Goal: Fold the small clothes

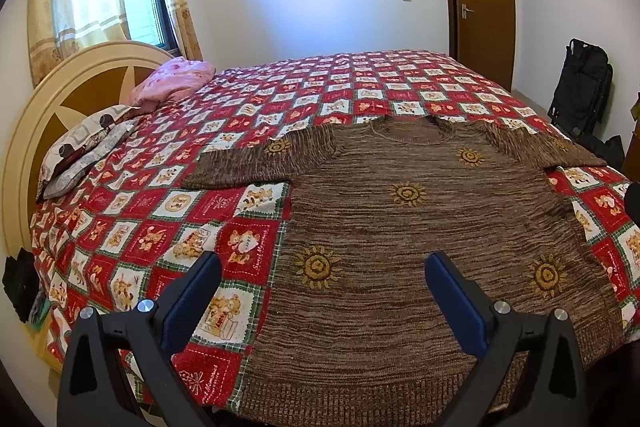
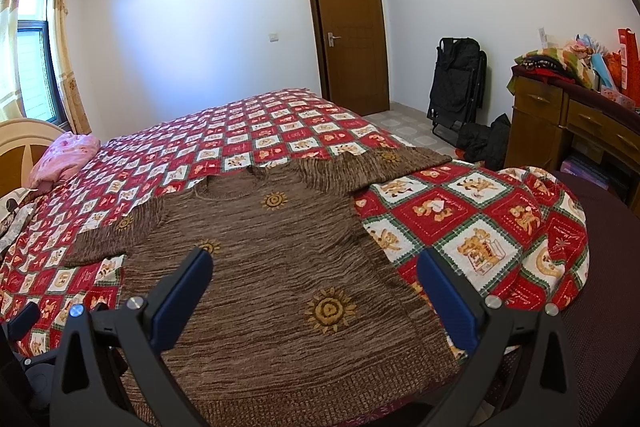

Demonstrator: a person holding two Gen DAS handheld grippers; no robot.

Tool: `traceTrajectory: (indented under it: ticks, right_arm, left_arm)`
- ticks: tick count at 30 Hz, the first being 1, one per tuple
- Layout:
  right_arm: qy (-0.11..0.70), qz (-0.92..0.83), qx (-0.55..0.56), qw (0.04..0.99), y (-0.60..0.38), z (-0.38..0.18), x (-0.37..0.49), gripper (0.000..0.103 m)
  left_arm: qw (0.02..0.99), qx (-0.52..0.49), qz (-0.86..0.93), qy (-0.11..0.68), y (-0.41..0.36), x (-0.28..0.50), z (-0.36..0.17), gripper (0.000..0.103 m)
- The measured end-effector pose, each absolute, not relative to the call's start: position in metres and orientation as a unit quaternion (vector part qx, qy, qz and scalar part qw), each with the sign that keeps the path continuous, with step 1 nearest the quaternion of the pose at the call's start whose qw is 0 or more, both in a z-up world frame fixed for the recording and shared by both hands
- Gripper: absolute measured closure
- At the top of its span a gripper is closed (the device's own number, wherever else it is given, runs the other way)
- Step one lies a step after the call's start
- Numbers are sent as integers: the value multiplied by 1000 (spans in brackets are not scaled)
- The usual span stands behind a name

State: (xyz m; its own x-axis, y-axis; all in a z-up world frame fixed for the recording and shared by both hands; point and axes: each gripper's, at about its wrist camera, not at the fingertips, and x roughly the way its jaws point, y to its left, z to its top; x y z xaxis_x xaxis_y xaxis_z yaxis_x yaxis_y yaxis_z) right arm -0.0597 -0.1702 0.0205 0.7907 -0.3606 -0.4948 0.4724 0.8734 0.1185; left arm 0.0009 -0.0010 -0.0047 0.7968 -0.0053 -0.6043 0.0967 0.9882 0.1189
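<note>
Jaws spread, both grippers hover above sweater hem.

Bedspread beyond sweater bare; pillows crowd headboard side.

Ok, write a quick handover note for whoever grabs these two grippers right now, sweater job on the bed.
Left gripper: open, empty, hovering above the sweater's left hem area.
Right gripper: open, empty, above the sweater's lower right part.
Brown sweater: spread flat on the checked bedspread, neckline away from you, both sleeves spread out to the sides.
Done: laid out only; no fold visible.
Left: fold the sleeves in, then the body.
</note>
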Motion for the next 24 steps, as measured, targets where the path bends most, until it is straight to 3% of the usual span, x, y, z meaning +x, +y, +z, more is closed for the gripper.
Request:
traceTrajectory:
  ticks: [8, 18, 24]
  right_arm:
    - [226, -237, 140, 935, -200, 42, -57, 0]
    - [119, -312, 151, 931, -307, 163, -55, 0]
    - [149, -334, 201, 909, -391, 172, -15, 0]
  left_arm:
    - [941, 52, -102, 319, 3, 23, 41, 1]
    - [957, -21, -119, 262, 25, 110, 217, 1]
    - [974, -55, -94, 200, 54, 151, 317, 1]
